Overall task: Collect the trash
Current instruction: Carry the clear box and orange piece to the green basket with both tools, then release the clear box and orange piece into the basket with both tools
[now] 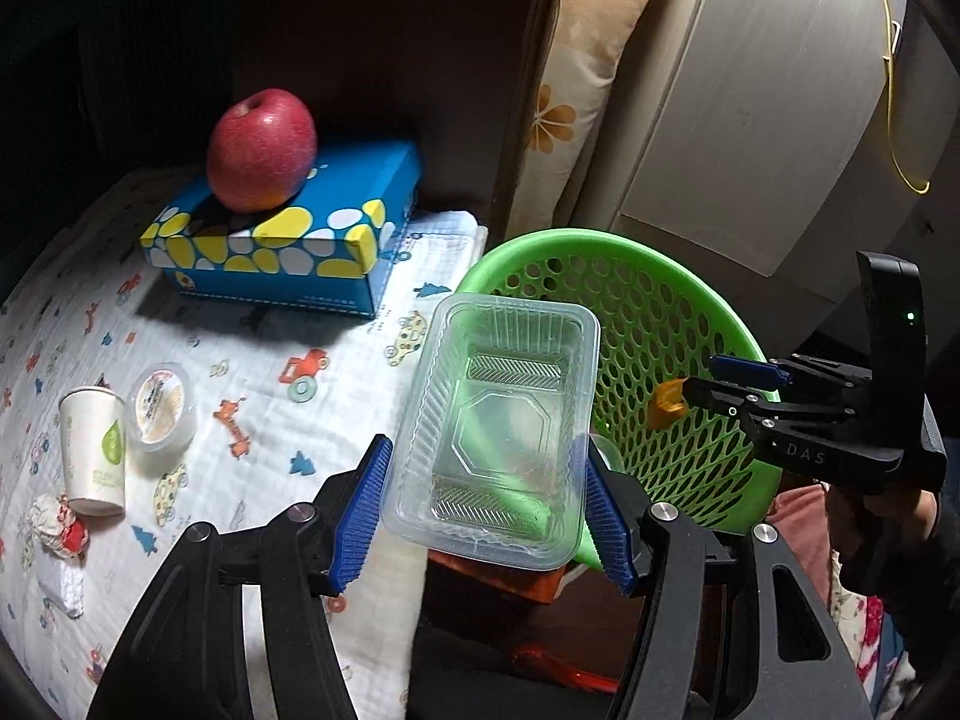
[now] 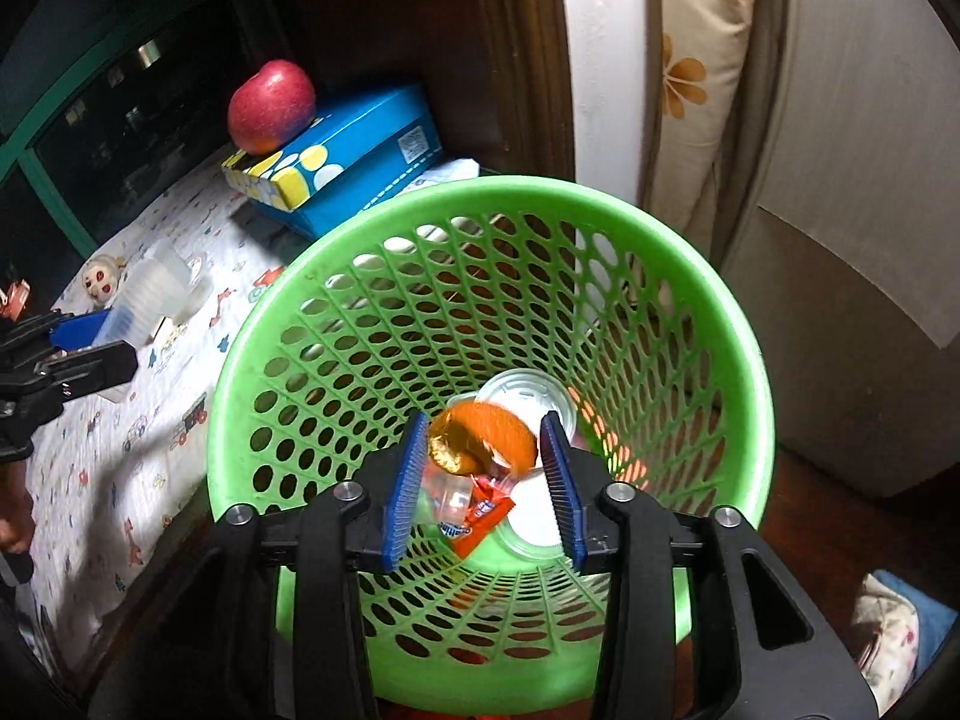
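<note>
My left gripper [image 1: 486, 504] is shut on a clear plastic food tray [image 1: 498, 426] and holds it in the air at the table's right edge, beside the green mesh basket [image 1: 678, 324]. My right gripper [image 2: 486, 480] is open over the basket [image 2: 288, 312]. A blurred orange and gold wrapper [image 2: 480, 438] is in the air between its pads, touching neither. It also shows in the left wrist view [image 1: 669, 402] by the right gripper's tips [image 1: 708, 381]. A clear lid [image 2: 540, 402] and an orange snack wrapper [image 2: 480, 516] lie in the basket.
On the printed cloth [image 1: 252, 360] are a paper cup [image 1: 93, 450], a lidded sauce tub [image 1: 162, 408], a crumpled wrapper [image 1: 57, 525] and a white scrap [image 1: 60, 582]. A red apple [image 1: 261, 150] sits on a blue tissue box [image 1: 288, 240]. A floral pillow [image 1: 576, 78] stands behind.
</note>
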A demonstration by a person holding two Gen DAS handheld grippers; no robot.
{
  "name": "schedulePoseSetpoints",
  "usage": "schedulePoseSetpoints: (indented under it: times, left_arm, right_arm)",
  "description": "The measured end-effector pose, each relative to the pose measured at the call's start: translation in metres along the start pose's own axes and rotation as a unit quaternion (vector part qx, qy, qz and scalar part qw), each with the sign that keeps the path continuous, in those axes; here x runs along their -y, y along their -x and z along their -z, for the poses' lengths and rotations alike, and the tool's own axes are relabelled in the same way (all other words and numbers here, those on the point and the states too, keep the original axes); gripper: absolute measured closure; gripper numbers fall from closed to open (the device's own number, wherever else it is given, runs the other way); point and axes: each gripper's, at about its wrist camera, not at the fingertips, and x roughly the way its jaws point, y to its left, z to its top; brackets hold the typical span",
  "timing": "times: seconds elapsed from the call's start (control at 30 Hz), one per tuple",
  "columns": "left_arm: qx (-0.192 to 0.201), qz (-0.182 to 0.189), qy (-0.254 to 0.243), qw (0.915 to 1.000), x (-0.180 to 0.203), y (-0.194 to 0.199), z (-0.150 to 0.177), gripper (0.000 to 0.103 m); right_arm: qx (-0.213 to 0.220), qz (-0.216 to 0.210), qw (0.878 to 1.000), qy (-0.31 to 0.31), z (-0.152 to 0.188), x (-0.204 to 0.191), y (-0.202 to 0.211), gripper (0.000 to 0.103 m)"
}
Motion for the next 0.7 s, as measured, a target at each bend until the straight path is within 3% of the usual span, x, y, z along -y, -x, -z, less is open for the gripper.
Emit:
schedulePoseSetpoints:
  times: [0.5, 0.7]
  left_arm:
    - [-0.052, 0.030, -0.019, 0.9980, 0.055, -0.061, -0.017, 0.044]
    - [-0.059, 0.038, -0.018, 0.9974, 0.065, -0.071, -0.016, 0.029]
  right_arm:
    - [0.060, 0.002, 0.998, -0.023, 0.005, 0.023, 0.048, 0.040]
    - [0.073, 0.003, 0.997, -0.031, 0.007, 0.028, 0.060, 0.039]
